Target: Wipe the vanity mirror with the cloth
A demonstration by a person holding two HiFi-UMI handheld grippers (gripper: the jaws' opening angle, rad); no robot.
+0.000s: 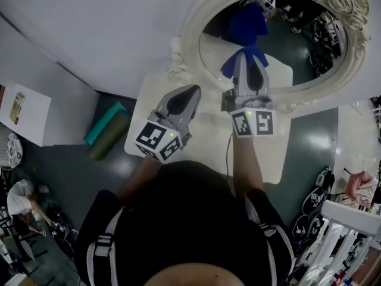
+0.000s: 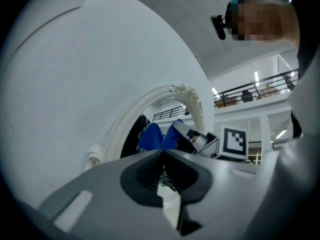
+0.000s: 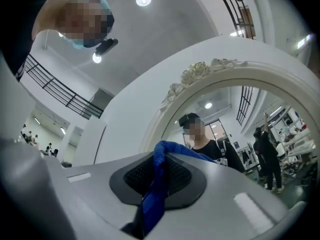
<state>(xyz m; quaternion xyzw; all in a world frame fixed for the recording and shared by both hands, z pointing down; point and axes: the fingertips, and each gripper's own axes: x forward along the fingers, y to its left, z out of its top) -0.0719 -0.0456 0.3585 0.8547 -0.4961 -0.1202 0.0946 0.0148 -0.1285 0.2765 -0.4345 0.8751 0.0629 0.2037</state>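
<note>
1. The right gripper (image 1: 248, 61) has its 2 jaws clamped on the blue cloth (image 1: 228, 66). A fold sticks out past the jaw tips and the rest trails back between the pads.
2. The left gripper (image 1: 191, 93) has its jaws pressed together with nothing between them. It hangs over the white table (image 1: 208, 133), beside the right gripper and a little behind it.
3. The vanity mirror (image 1: 286, 43) stands straight ahead of the right jaw tips, and the cloth sits low against its glass. No view settles whether the cloth is touching the glass.
4. Judged step: wiping is at its start or in an early pass, with most of the glass lying above and to the right of the cloth.
5. The next move calls for pressing the cloth fold flat to the glass and sweeping across it. The hard jaw tips should stay off the surface and the ornate frame (image 1: 191, 37).
6. The right gripper view alone shows the cloth pinched in the ribbed pads (image 3: 172, 176).
7. The left gripper view alone shows that gripper's closed tips, with the other tool off to their right.
8. Only the head view shows both tools and the table together.
</note>
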